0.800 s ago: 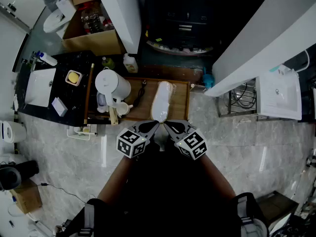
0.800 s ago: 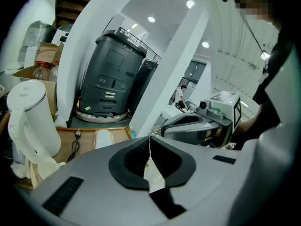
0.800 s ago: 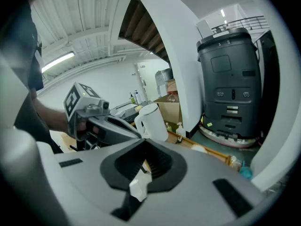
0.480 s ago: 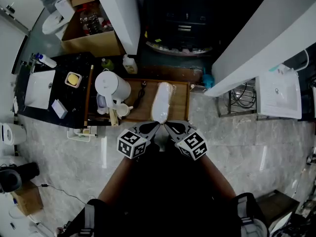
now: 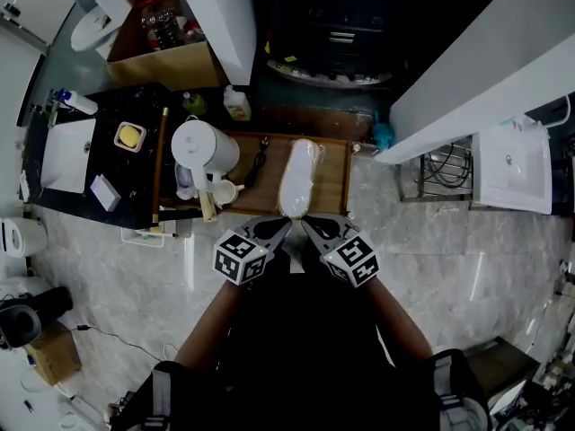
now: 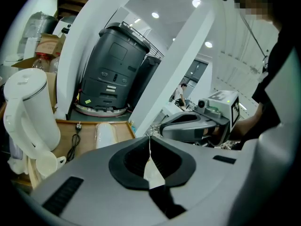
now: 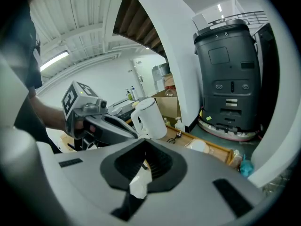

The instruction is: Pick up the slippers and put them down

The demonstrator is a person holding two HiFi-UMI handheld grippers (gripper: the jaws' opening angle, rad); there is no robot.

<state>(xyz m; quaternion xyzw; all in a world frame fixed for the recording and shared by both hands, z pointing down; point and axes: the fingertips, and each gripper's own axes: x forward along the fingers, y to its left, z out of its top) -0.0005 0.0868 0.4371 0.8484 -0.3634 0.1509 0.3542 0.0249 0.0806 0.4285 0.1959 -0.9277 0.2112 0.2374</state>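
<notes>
A pair of white slippers (image 5: 298, 176) in a clear wrapper lies lengthwise on a wooden tray (image 5: 333, 184) on the floor. My left gripper (image 5: 285, 227) and right gripper (image 5: 305, 225) hang side by side just short of the pack's near end, tips almost touching each other. Both are shut with nothing between the jaws. In the left gripper view the slippers (image 6: 105, 134) lie ahead to the left beyond the shut jaws. In the right gripper view the slippers (image 7: 198, 146) show to the right on the tray.
A white kettle (image 5: 203, 148) and a black cable (image 5: 257, 163) share the tray's left side. A black machine (image 5: 333, 39) stands behind it between white pillars. A black counter with a sink (image 5: 74, 153) is on the left, a wire rack (image 5: 440, 174) on the right.
The head view has shifted slightly. Both grippers keep their place at the near end of the slippers and stay shut.
</notes>
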